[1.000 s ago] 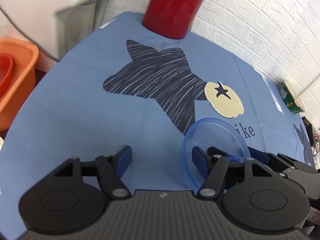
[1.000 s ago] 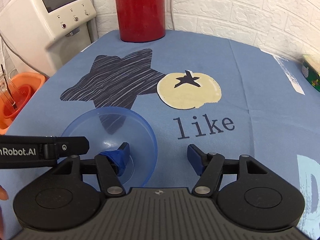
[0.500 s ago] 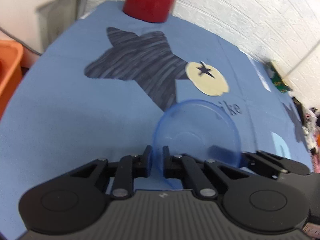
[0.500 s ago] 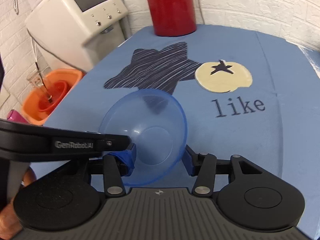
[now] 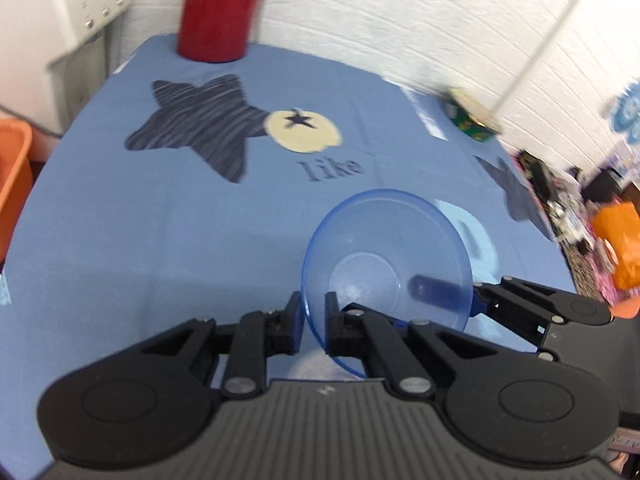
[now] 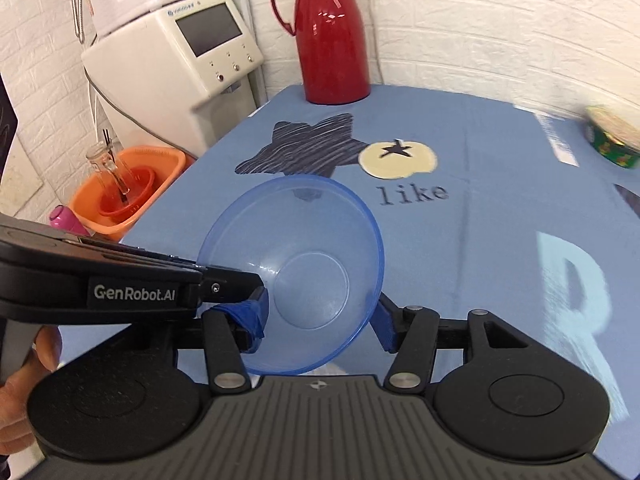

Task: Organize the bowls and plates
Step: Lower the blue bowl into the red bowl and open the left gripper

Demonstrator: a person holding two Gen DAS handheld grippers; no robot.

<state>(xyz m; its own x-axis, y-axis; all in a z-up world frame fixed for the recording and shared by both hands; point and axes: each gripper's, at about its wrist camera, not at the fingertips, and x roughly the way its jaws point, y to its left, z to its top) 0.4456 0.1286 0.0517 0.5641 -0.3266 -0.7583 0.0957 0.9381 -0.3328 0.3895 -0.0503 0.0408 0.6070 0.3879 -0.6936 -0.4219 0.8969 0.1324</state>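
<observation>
A clear blue plastic bowl (image 5: 384, 248) (image 6: 304, 248) hangs tilted above the blue tablecloth (image 5: 160, 232), its mouth facing away from both cameras. My left gripper (image 5: 312, 316) is shut on the bowl's near-left rim, one finger inside and one outside. In the right wrist view the left gripper (image 6: 260, 292) reaches in from the left onto that rim. My right gripper (image 6: 318, 320) is open, and the bowl's lower part sits between its two blue-padded fingers. Whether those pads touch the bowl is unclear. A hand (image 6: 16, 392) holds the left gripper's handle.
A red thermos (image 6: 334, 40) stands at the table's far edge beside a white dispenser (image 6: 180, 56). Left of the table sits an orange basin (image 6: 128, 188) holding a red bowl and a glass (image 6: 106, 160). At the far right is a green tin (image 6: 612, 140).
My left gripper went from open to shut on the bowl's rim. The bowl rose off the cloth and tilted. Both views swung right and higher.
</observation>
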